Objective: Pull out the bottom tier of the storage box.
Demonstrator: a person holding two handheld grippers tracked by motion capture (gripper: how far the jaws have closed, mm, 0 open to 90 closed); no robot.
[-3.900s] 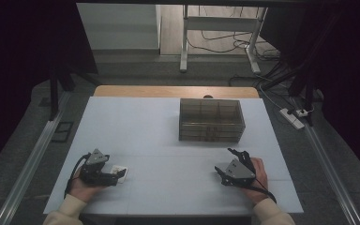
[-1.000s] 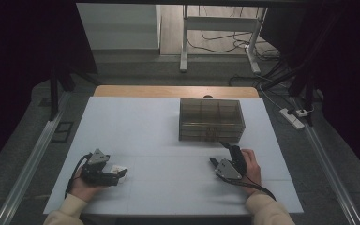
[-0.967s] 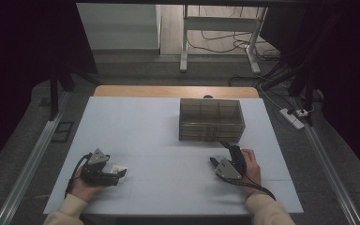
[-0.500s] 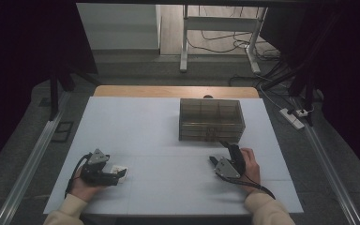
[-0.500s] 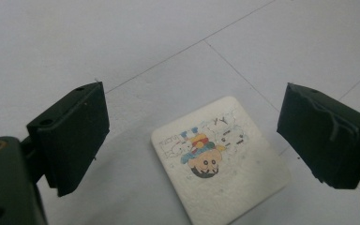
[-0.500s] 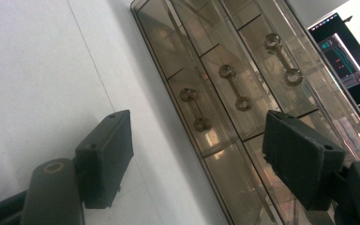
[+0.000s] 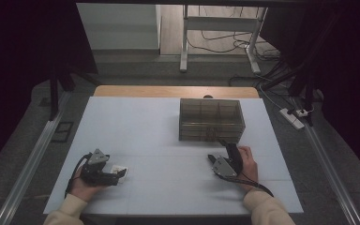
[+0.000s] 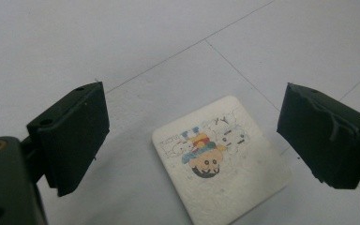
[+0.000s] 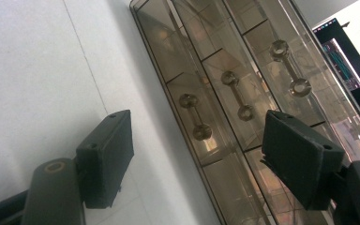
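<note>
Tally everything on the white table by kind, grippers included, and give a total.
Hand-held grippers: 2, the left gripper and the right gripper
Smoked clear drawer box: 1
White cartoon card: 1
Total: 4

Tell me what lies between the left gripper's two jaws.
In the left gripper view, a small white card with a colourful cartoon print lies flat on the white table between the open jaws of the left gripper, touching neither.
</note>
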